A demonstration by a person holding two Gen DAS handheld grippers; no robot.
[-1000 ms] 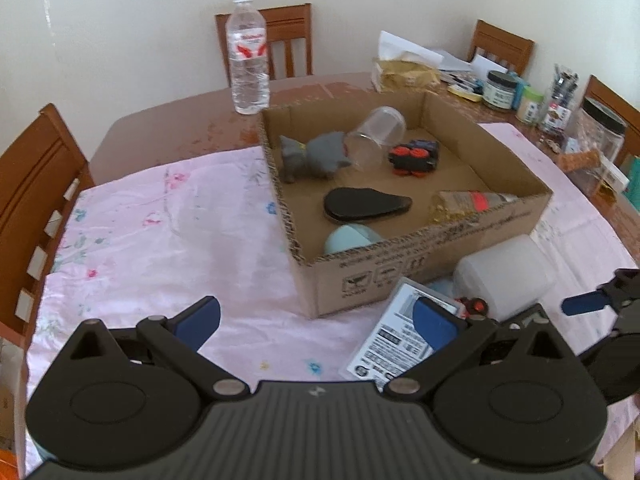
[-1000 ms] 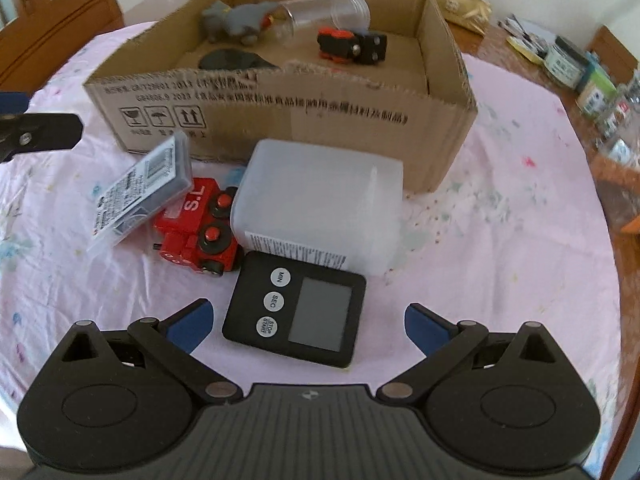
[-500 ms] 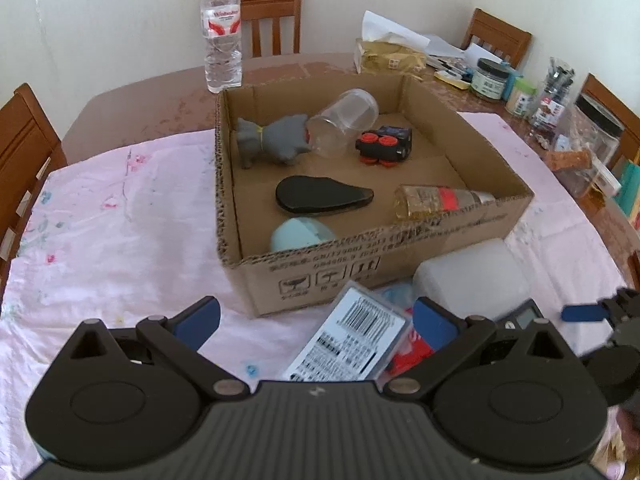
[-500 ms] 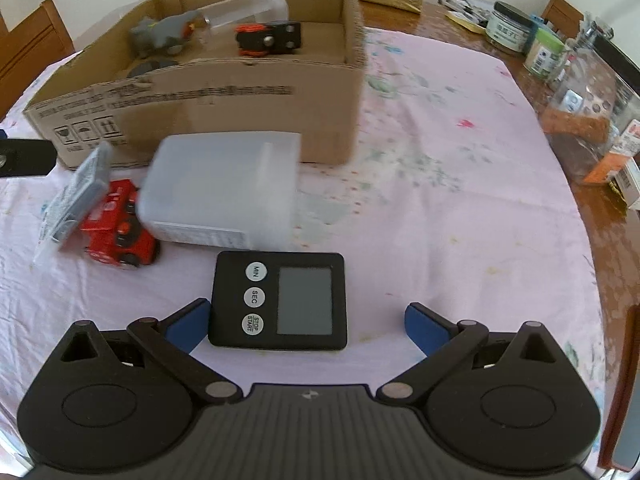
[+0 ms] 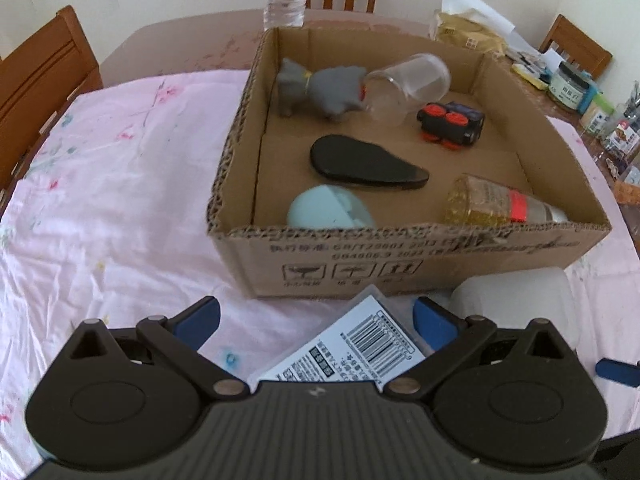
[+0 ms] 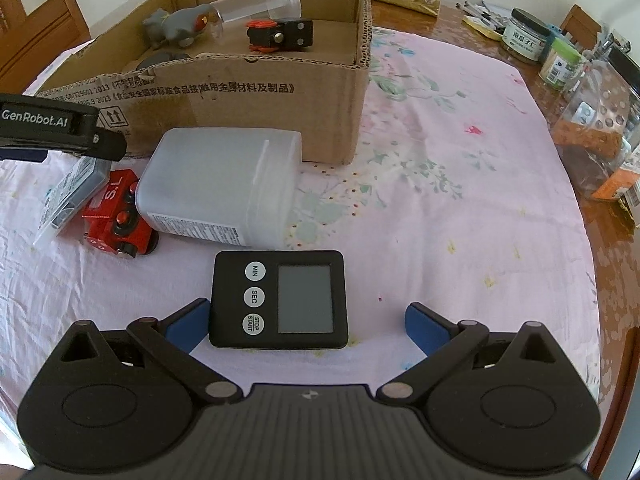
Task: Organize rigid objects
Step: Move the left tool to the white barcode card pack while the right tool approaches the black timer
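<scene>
Pink floral cloth (image 6: 440, 208) covers a wooden table, chairs around, jars at the right edge. Cardboard box (image 5: 400, 256) sits mid-table holding a grey toy (image 5: 320, 88), clear cup (image 5: 408, 84) on its side, black car (image 5: 452, 122), black case (image 5: 364, 160), blue egg (image 5: 328, 212) and glitter bottle (image 5: 492, 204). Outside, just in front of the box: white tub (image 6: 224, 184) on its side, red car (image 6: 116, 220) touching it, barcode pack (image 5: 352, 352) leaning on the car. My left gripper (image 5: 316, 320) is wide open, empty, over the pack. My right gripper (image 6: 308, 324) is wide open, empty, timer (image 6: 280, 298) between its fingers, left pad just beside the timer's edge.
</scene>
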